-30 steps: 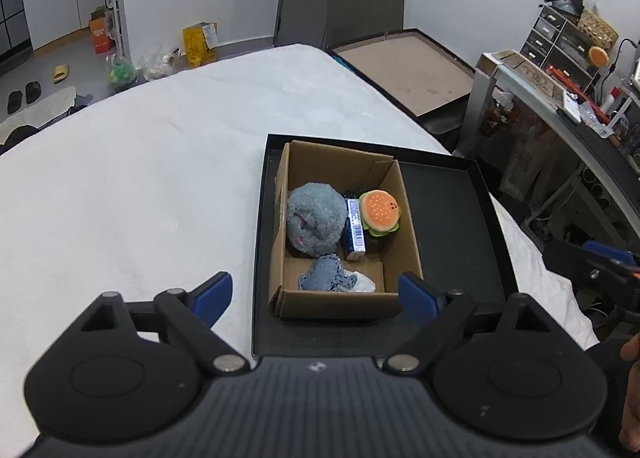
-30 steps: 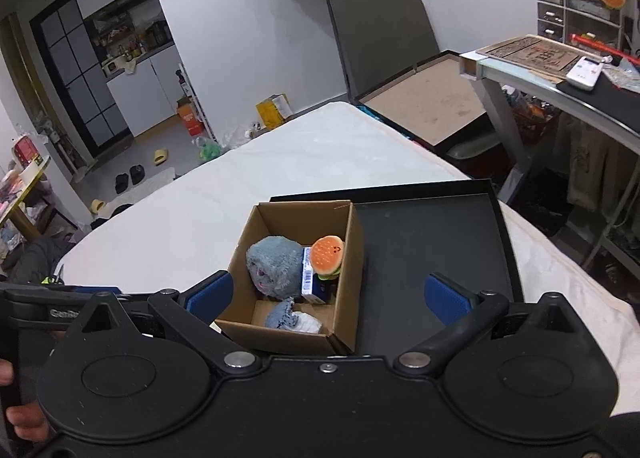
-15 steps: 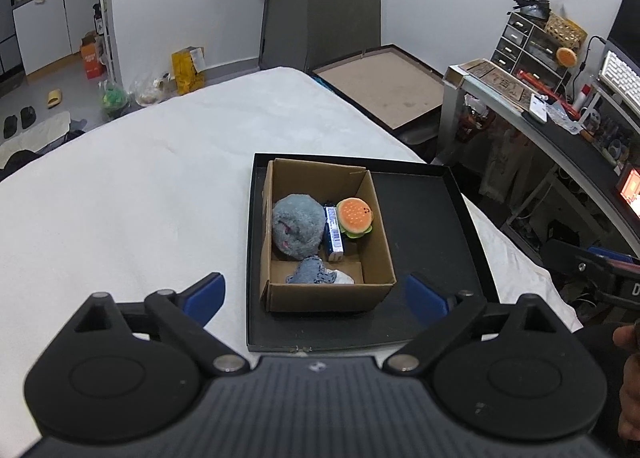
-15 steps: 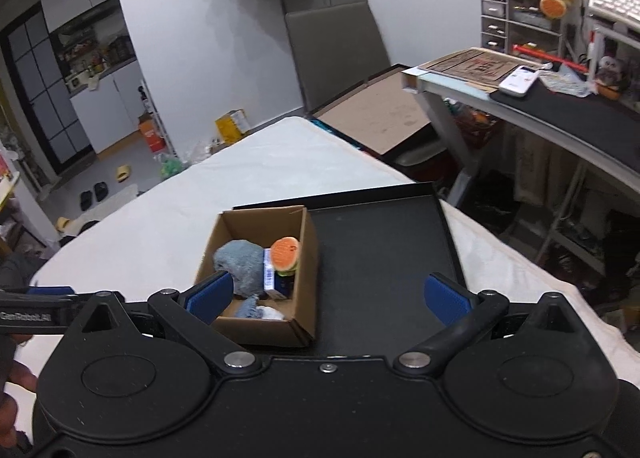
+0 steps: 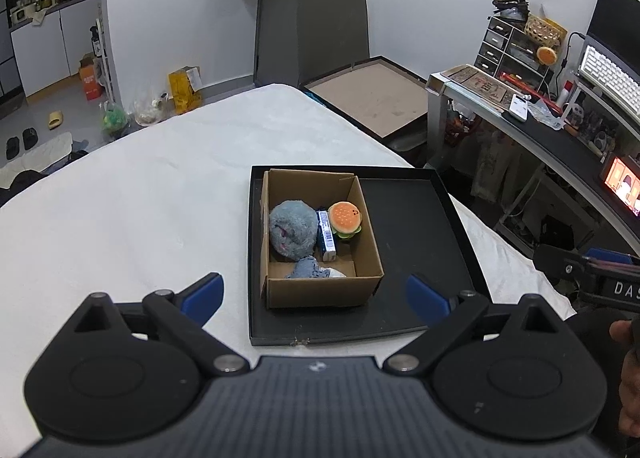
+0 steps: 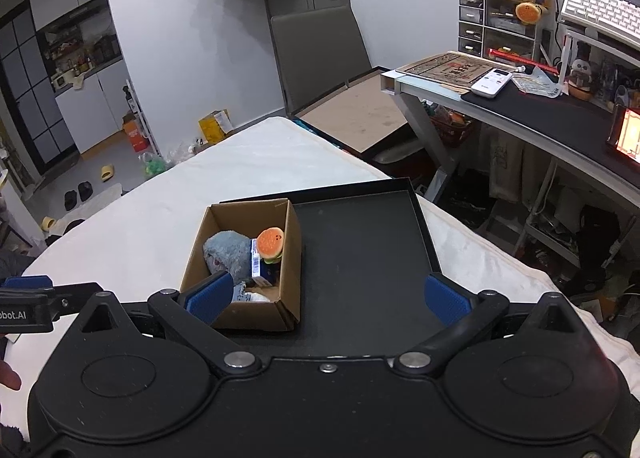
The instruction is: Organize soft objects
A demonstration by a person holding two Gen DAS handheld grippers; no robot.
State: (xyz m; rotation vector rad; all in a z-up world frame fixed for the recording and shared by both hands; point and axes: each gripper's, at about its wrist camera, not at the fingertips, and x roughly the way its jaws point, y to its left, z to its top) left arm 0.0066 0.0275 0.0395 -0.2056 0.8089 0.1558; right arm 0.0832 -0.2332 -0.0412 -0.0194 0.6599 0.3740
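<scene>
Seemingly almost done: plush ball [image 5: 292,229], burger toy [image 5: 345,218] and cloth [image 5: 308,270] already inside cardboard box [image 5: 320,292] at frame centre. Left gripper [image 5: 314,292] and right gripper [image 6: 326,298] wide open, empty, nothing left outside.

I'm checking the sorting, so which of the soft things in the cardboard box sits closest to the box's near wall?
The blue-grey cloth, crumpled against the near wall. The grey plush ball and burger toy sit farther back.
</scene>
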